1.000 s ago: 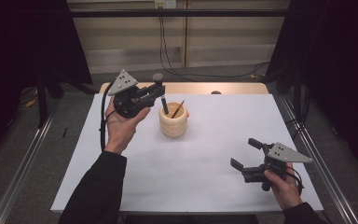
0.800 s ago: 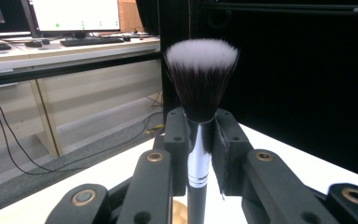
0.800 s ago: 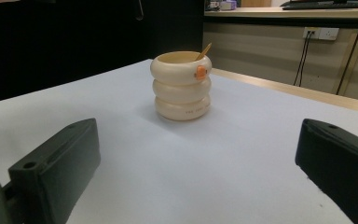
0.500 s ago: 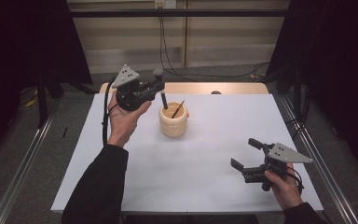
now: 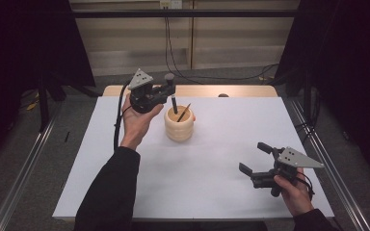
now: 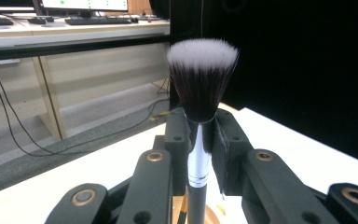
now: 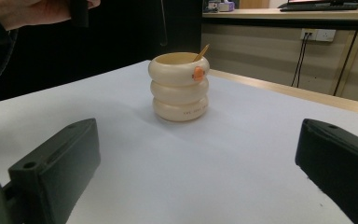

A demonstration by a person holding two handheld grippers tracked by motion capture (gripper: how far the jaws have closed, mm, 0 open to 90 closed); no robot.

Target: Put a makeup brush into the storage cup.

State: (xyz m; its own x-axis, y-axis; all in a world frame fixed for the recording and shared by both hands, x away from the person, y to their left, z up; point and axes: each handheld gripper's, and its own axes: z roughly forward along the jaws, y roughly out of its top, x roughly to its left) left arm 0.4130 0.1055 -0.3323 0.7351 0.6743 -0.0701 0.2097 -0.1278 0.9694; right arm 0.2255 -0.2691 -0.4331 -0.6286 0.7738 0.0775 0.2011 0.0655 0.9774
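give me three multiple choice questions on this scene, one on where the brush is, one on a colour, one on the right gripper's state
1. Where is the makeup brush?
A. lying flat on the table
B. clamped in the left gripper, handle end down above the holder
C. in the right gripper

2. What colour is the ridged holder?
A. cream
B. blue
C. black

3. How is the right gripper?
A. shut on a brush
B. shut on the holder
C. open, with nothing between its jaws

Answers:
1 B, the left gripper view has the handle pinched between the jaws with the bristles above, and the high view puts it over the holder's mouth.
2 A, the right gripper view shows a pale cream holder with a small orange mark.
3 C, its jaws stand wide apart over the white table with the holder far off.
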